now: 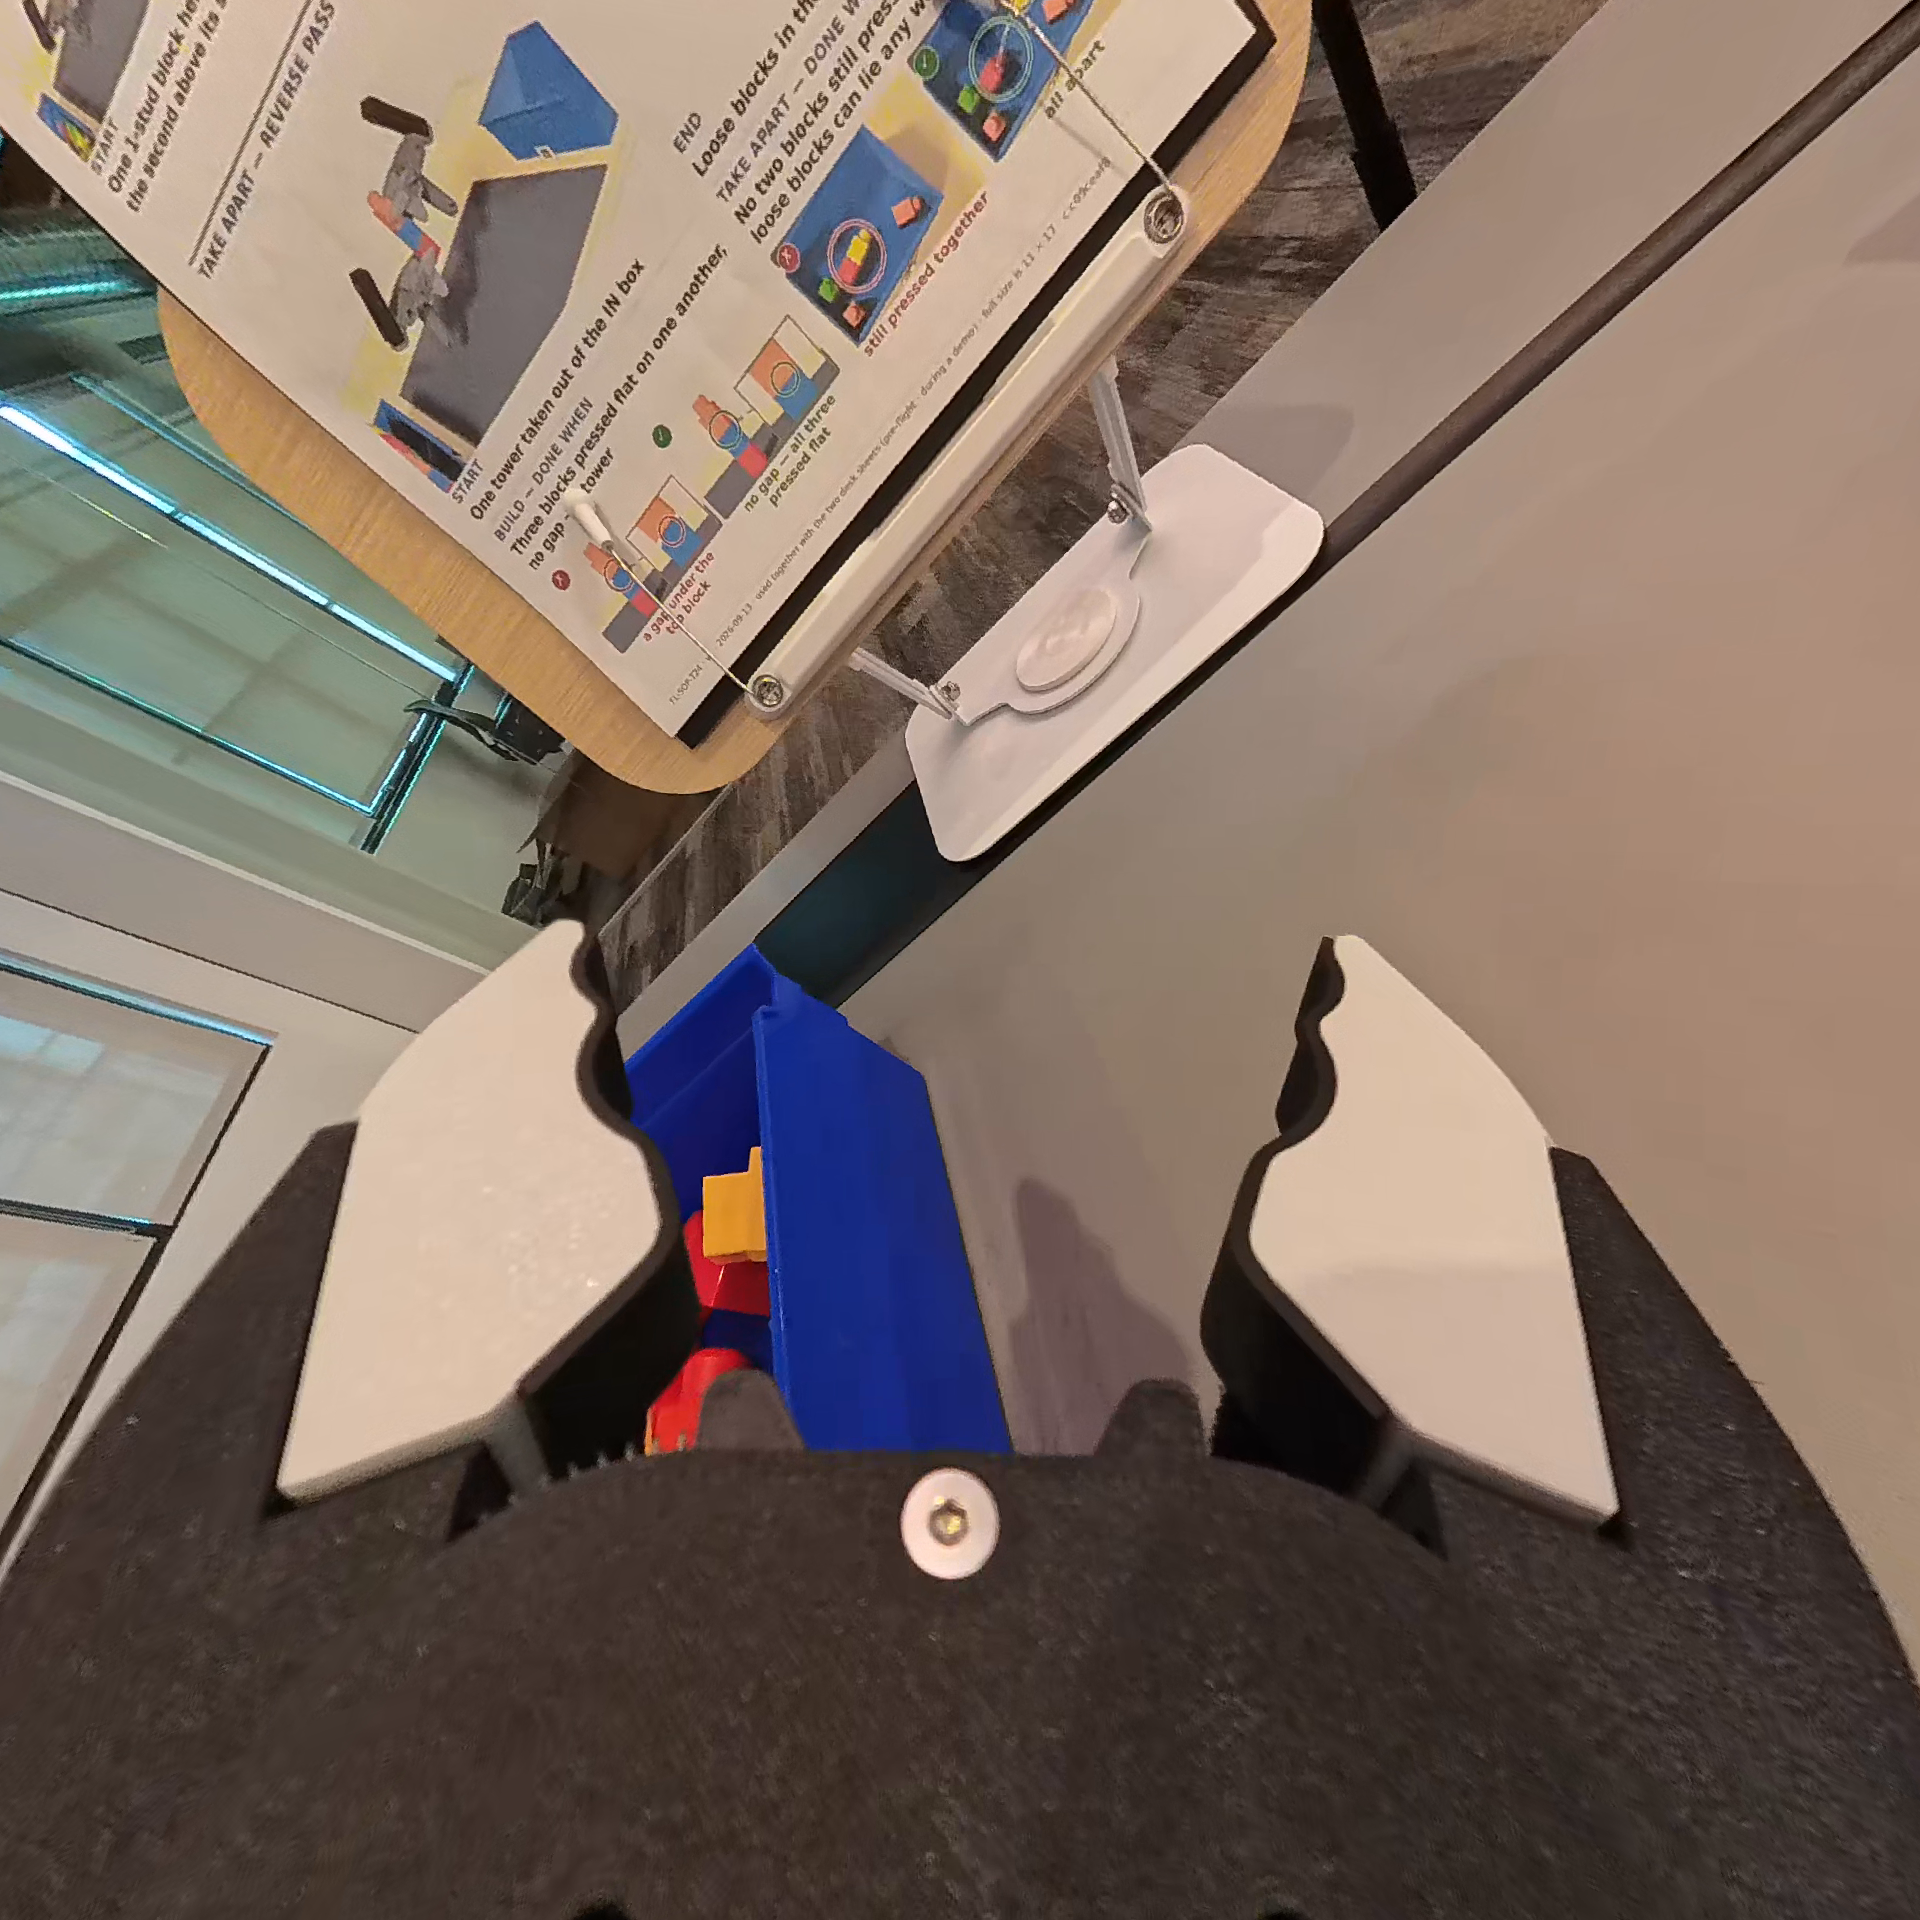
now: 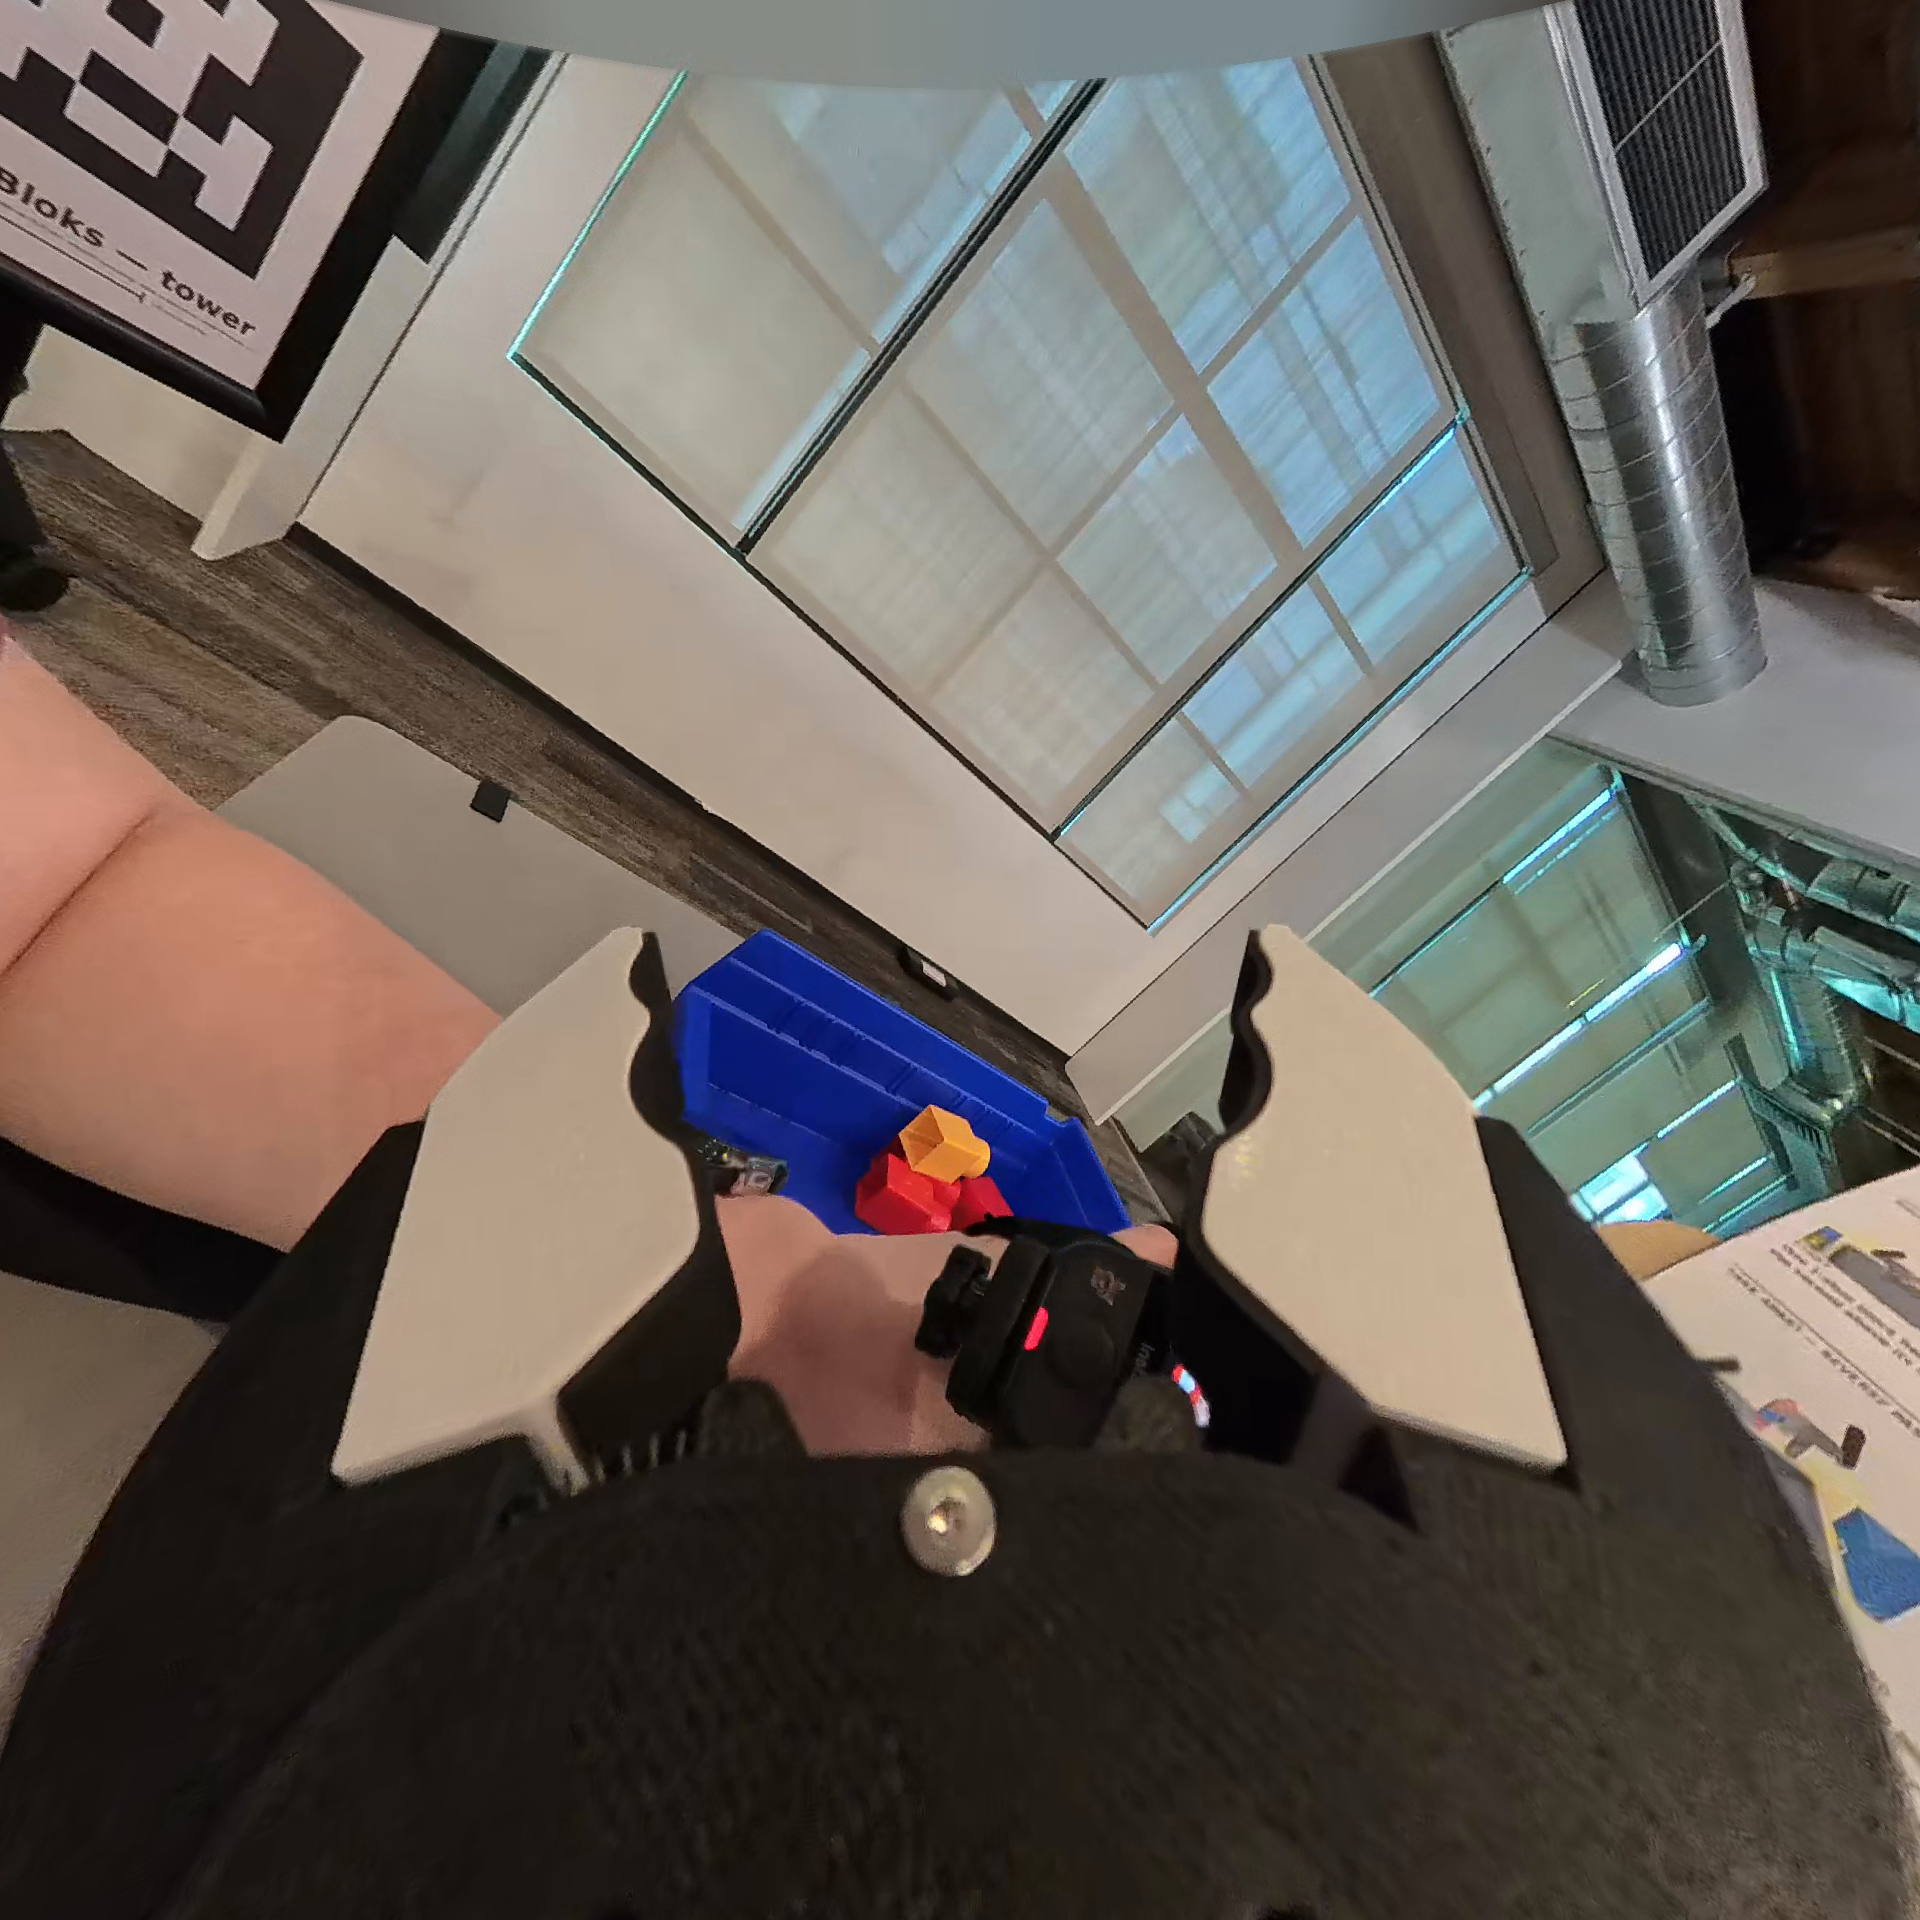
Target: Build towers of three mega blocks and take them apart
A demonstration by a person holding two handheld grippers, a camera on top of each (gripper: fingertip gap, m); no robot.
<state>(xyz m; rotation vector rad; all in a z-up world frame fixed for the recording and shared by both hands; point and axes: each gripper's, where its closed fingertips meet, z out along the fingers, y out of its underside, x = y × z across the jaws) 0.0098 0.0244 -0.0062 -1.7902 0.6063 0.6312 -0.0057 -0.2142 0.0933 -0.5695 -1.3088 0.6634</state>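
My left gripper [image 1: 956,997] is open and empty, held above the grey table [image 1: 1455,935], with its jaws wide apart. Below it a blue bin [image 1: 873,1226] holds an orange block [image 1: 732,1210] on red blocks [image 1: 727,1294]. My right gripper [image 2: 951,997] is open and empty, tilted up toward the windows. Between its fingers I see the same blue bin [image 2: 831,1049] with the orange block [image 2: 940,1141] stacked on red blocks [image 2: 904,1195]. A person's hand [image 2: 831,1330] with a black device [image 2: 1049,1340] lies under the right gripper.
An instruction sheet on a wooden board [image 1: 436,561] stands on a white stand [image 1: 1122,644] at the table's far edge. A person's arm [image 2: 208,987] is at the left of the right wrist view. Another printed sheet [image 2: 1829,1351] lies at the right. Across from one pair of fingers to the other is roughly 25 centimeters.
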